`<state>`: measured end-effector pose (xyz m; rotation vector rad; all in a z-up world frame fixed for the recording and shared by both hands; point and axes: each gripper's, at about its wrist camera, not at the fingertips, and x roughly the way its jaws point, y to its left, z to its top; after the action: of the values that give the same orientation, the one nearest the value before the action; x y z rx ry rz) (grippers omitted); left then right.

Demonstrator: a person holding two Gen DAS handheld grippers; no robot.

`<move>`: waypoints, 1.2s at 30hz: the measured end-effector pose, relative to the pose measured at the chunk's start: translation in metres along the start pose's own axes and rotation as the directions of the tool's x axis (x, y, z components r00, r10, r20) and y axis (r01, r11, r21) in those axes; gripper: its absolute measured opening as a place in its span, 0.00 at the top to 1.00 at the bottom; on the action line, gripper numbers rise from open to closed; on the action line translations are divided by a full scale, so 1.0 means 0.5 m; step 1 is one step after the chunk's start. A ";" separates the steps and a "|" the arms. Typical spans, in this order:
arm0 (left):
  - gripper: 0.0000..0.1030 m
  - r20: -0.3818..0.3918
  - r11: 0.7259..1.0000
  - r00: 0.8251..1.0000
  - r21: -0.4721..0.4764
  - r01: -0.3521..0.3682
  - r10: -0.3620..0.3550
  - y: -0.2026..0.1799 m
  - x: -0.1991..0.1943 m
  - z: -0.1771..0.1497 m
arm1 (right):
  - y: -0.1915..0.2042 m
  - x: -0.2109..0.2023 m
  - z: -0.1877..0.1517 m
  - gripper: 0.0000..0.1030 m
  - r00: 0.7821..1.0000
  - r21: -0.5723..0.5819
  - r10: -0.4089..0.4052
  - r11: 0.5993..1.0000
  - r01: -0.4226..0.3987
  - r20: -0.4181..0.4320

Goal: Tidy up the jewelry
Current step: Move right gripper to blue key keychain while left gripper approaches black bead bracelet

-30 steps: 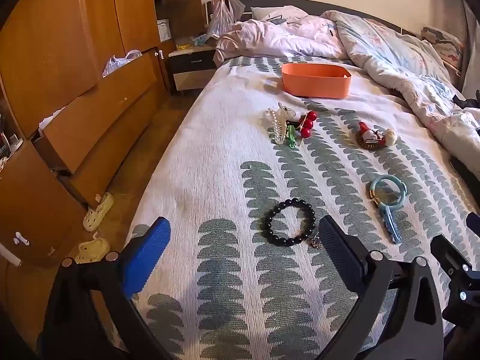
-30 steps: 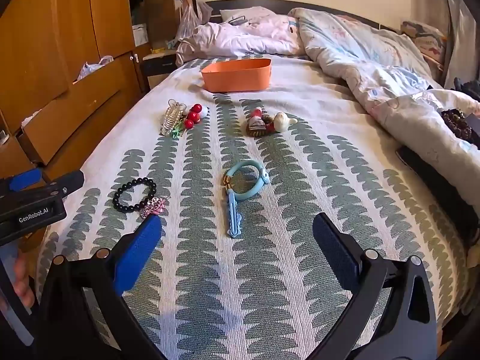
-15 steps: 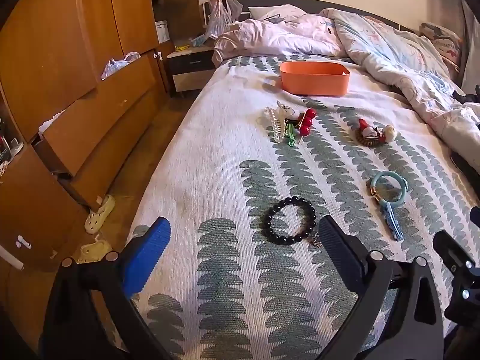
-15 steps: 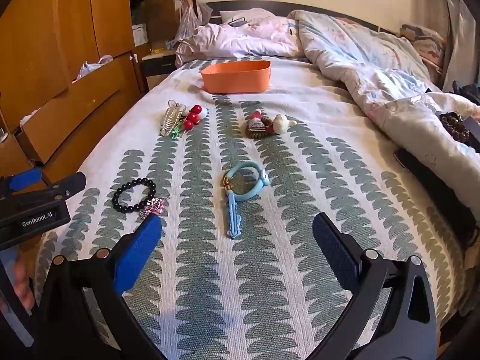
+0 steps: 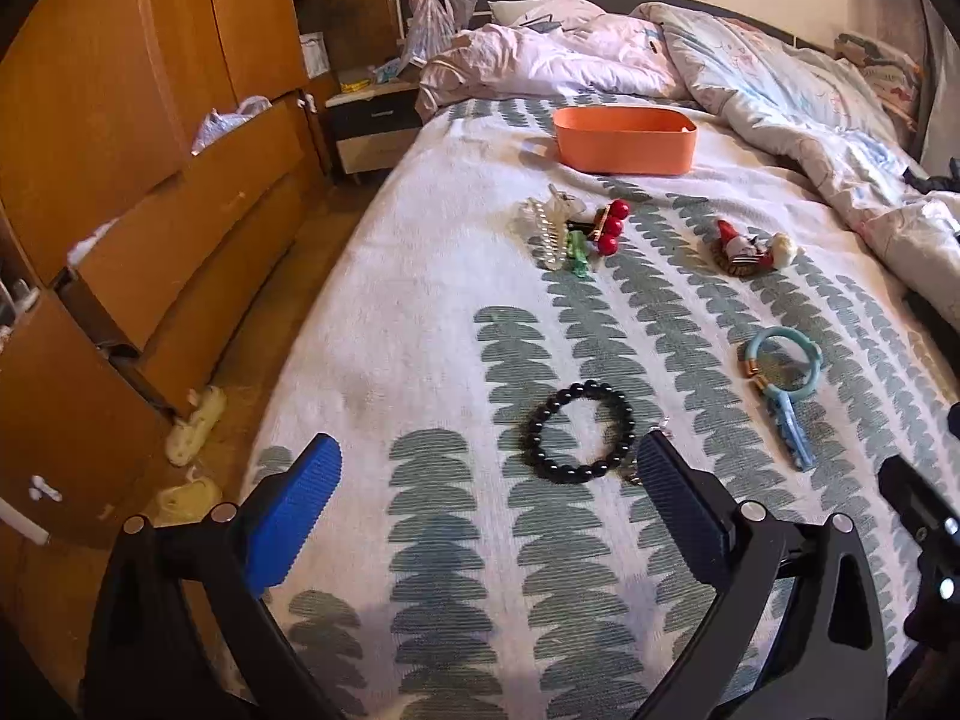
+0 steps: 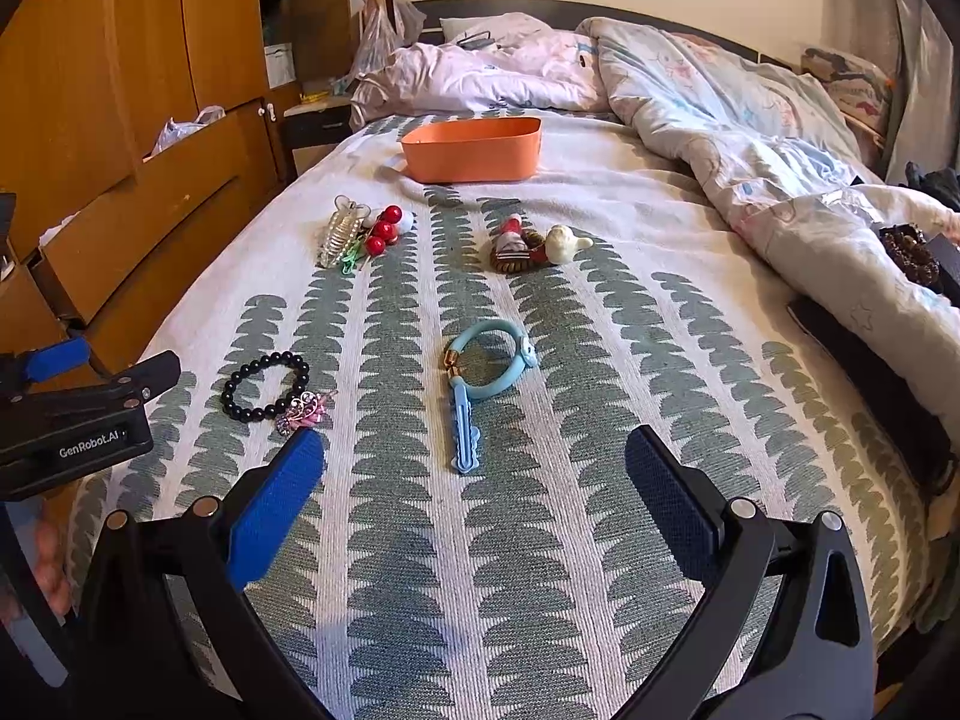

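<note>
Jewelry lies on a green-patterned bedspread [image 5: 420, 312]. A black bead bracelet [image 5: 578, 440] lies just ahead of my left gripper [image 5: 483, 495], which is open and empty. A light blue bracelet with a blue clip [image 6: 480, 381] lies just ahead of my right gripper [image 6: 474, 489], also open and empty. The black bracelet [image 6: 264, 387] has a pink charm [image 6: 305, 409] beside it. Farther back lie a pearl clip with red beads [image 5: 570, 228] and a red-and-brown piece with a white bead [image 5: 750, 252]. An empty orange box [image 5: 624, 138] stands behind them.
A rumpled duvet [image 6: 750, 138] covers the bed's right side and head. Wooden cabinets with open drawers [image 5: 150, 210] stand left of the bed, slippers [image 5: 195, 426] on the floor below. A dark beaded item [image 6: 912, 252] rests on the duvet at far right.
Both grippers have crept slightly forward over the bedspread. The jaws stay open and nothing on the bed has moved.
</note>
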<state>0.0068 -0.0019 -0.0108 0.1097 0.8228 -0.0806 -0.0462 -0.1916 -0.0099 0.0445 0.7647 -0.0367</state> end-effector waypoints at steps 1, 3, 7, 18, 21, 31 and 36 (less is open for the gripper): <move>0.05 0.001 1.000 1.000 -0.002 0.016 -0.016 0.001 0.001 0.001 | 0.000 0.002 -0.001 0.03 1.000 -0.003 0.004 1.000 -0.004 0.002; 0.05 -0.006 0.999 0.999 -0.009 0.042 -0.043 0.003 0.012 0.002 | 0.006 0.009 -0.001 0.03 1.000 -0.019 -0.013 1.000 0.013 -0.002; 0.05 -0.026 0.998 0.998 -0.023 0.058 -0.059 0.003 0.035 0.001 | 0.008 0.043 -0.004 0.03 0.999 -0.040 -0.016 0.999 0.014 -0.043; 0.05 -0.065 0.997 0.997 -0.067 0.030 -0.035 0.026 0.077 0.013 | 0.022 0.143 0.009 0.03 0.990 -0.106 -0.077 0.992 0.064 -0.121; 0.05 -0.061 0.997 0.998 -0.072 0.027 -0.031 0.033 0.080 0.017 | 0.025 0.157 0.012 0.03 0.988 -0.106 -0.076 0.992 0.061 -0.137; 0.05 -0.103 0.999 0.995 -0.039 -0.011 0.007 0.017 0.122 0.025 | 0.025 0.189 0.006 0.15 0.977 -0.098 -0.093 0.992 0.075 -0.192; 0.05 -0.104 1.000 0.994 -0.013 -0.017 0.015 0.003 0.127 0.023 | 0.026 0.215 0.002 0.25 0.967 -0.105 -0.104 0.991 0.081 -0.234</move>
<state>0.0586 -0.0039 -0.0496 0.1080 0.9259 -0.0545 0.0325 -0.1805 -0.0833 -0.0790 1.0089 -0.0851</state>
